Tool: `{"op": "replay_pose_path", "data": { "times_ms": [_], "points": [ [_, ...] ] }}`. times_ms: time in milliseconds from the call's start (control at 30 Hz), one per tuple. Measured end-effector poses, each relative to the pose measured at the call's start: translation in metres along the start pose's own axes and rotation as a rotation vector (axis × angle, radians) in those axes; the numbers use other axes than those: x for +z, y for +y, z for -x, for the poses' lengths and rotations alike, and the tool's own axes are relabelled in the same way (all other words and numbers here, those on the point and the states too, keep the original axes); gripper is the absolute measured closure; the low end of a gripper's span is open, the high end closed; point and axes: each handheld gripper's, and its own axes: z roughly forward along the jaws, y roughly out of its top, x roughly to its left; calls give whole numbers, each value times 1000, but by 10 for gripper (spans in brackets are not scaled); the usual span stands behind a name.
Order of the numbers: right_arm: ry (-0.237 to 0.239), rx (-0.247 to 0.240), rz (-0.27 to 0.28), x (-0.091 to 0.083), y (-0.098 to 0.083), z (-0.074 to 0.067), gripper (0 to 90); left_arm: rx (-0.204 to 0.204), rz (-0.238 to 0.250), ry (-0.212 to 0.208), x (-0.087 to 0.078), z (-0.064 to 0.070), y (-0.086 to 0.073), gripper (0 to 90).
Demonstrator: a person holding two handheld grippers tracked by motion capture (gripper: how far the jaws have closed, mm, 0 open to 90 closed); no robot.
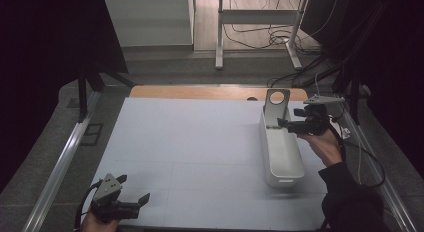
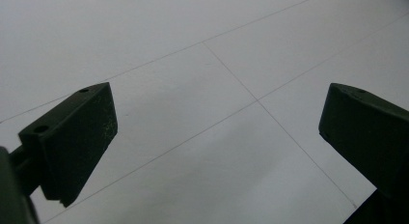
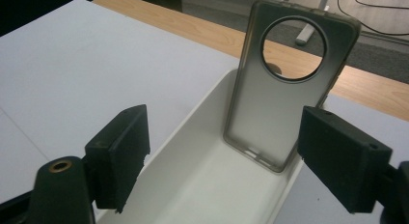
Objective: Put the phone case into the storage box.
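Clearly both grippers gape empty: right gripper [image 3: 222, 156] near the case [image 3: 284, 89] propped in the bin [image 1: 282, 162]; a careless nudge could topple it; left gripper [image 2: 217, 151] idles apart.

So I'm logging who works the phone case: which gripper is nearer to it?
Right. The right gripper is open just beside the phone case, which stands in the far end of the white bin. The left gripper sits open at the table's near left corner.

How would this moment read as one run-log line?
left gripper: open, idle | right gripper: open, at phone case | phone case: upright in white bin
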Motion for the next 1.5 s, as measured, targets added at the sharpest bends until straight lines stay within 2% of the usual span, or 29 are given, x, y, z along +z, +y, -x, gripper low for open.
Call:
{"op": "replay_pose_path", "data": {
  "times_ms": [433, 767, 933, 1500],
  "points": [
    [9, 26, -24, -6, -9, -15, 128, -2, 1, 0, 0, 0, 0, 9],
    [17, 10, -30, -11, -17, -28, 79, 2, 1, 2, 0, 1, 0, 9],
    [16, -1, -34, -14, -24, -36, 43, 16, -1, 10, 0, 2, 0, 7],
    [14, -26, -53, -25, -47, -60, 3, 16, 15, 25, -3, 2, 0, 2]
  ]
}}
